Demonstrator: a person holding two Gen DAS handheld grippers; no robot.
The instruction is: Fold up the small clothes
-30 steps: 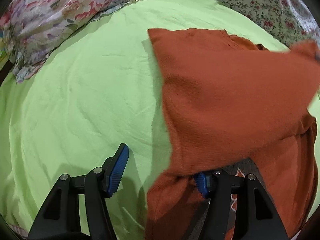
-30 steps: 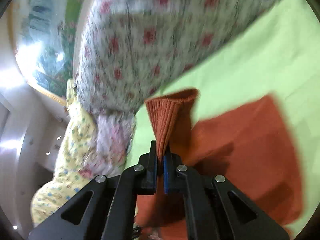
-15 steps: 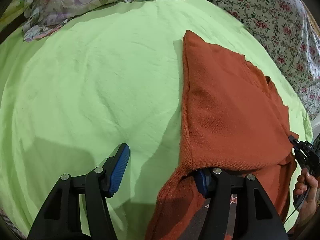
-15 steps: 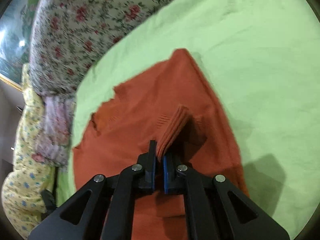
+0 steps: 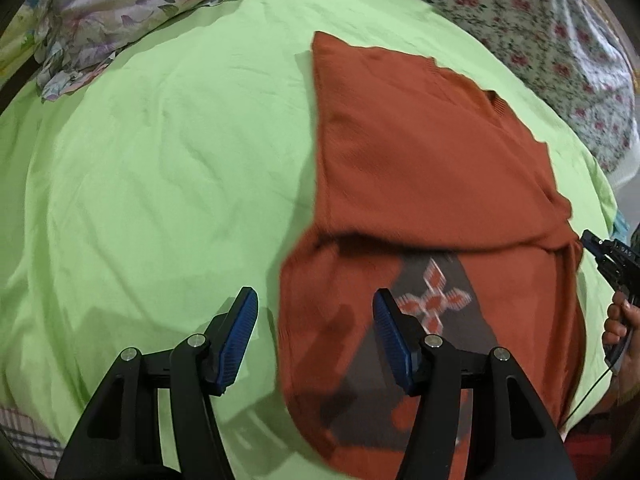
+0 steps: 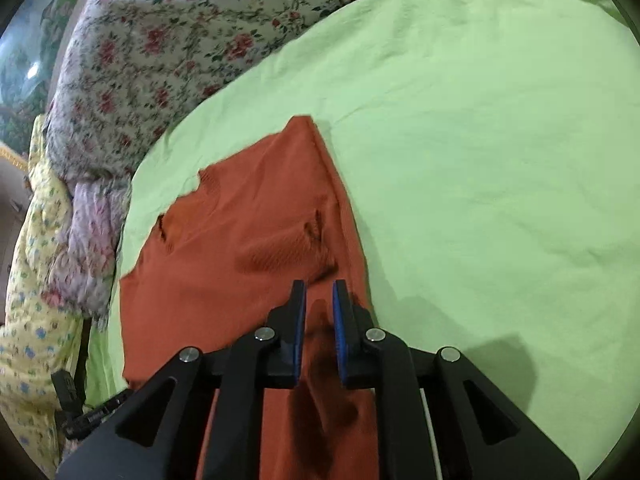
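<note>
Both tongs hold nothing: left tongs (image 5: 316, 320) wide, right tongs (image 6: 319, 300) narrow; the sweater (image 5: 420, 168) runs lengthwise ahead, its fold nearer the left.

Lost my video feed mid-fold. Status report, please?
Left tongs open, empty. Right tongs slightly apart, nothing between them. Orange sweater flat on green sheet, top part folded over. Nothing in the way.

1. Green bedsheet (image 5: 160, 168) (image 6: 480, 140): covers the bed surface.
2. Floral quilt (image 5: 560, 52) (image 6: 160, 60): lies along the sheet's far edge.
3. Pastel floral pillow (image 5: 120, 8): at the sheet's far-left corner.
4. Yellow floral fabric (image 6: 28, 300): beside the quilt.
</note>
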